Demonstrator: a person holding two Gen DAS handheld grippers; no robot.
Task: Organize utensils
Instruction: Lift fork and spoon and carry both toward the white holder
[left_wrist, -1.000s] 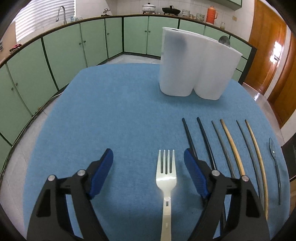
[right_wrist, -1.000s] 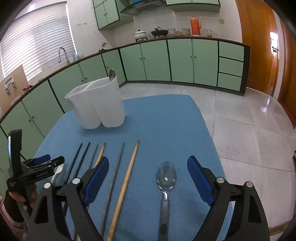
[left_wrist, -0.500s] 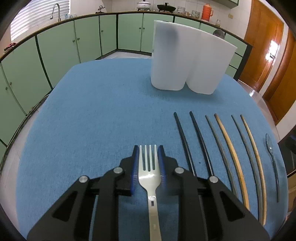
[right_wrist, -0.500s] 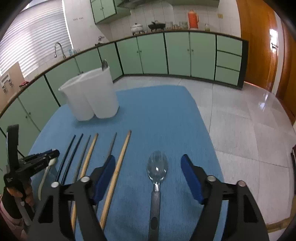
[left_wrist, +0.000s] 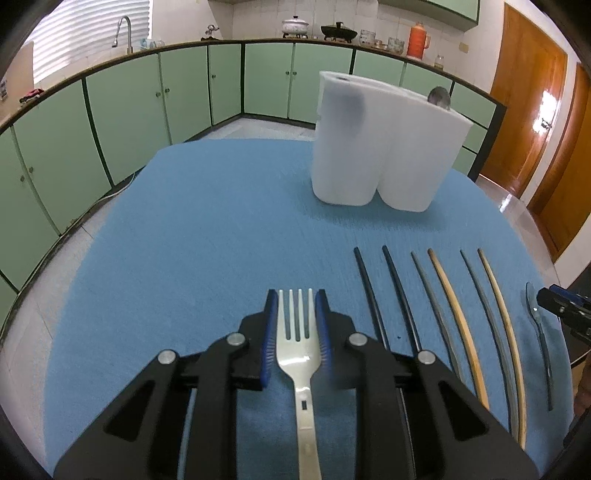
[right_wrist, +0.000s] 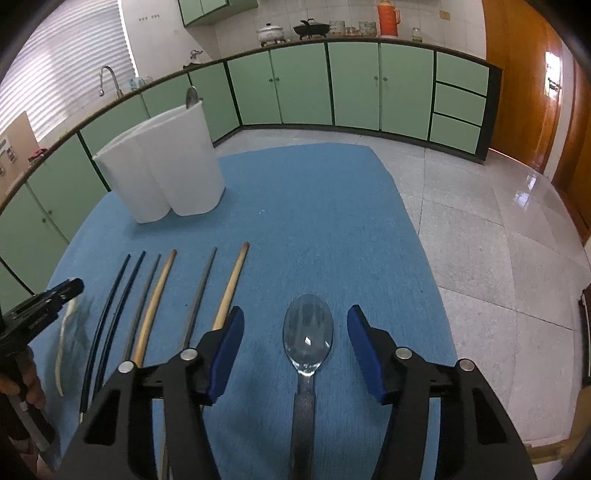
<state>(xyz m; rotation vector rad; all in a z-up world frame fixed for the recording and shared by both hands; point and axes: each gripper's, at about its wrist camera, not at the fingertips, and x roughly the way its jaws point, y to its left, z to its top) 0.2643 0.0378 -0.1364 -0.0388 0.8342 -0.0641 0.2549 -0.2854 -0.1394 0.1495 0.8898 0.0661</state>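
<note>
Left wrist view: left gripper (left_wrist: 295, 332) clamped on one pale flat-handled fork (left_wrist: 298, 343), blue-padded fingers (left_wrist: 269, 332) pressing both sides of the tines' base, fork lying on the blue-cloth-covered worktop (left_wrist: 192, 240). To the right, six chopsticks (left_wrist: 443, 317) laid side by side, counted as two black, two grey, two tan wooden. Beyond them, one clear-bowled, dark-handled spoon (left_wrist: 539, 332).

Right wrist view: right gripper (right_wrist: 295, 339) straddling that single spoon (right_wrist: 307, 332), fingers (right_wrist: 225, 347) half spread and closing, not yet touching the bowl between them. Same six chopsticks (right_wrist: 155, 306) just left. Farther back on the cloth, one white two-lobed plastic utensil holder (right_wrist: 166, 173), one metal spoon tip (right_wrist: 191, 96) poking above its rim.
</note>
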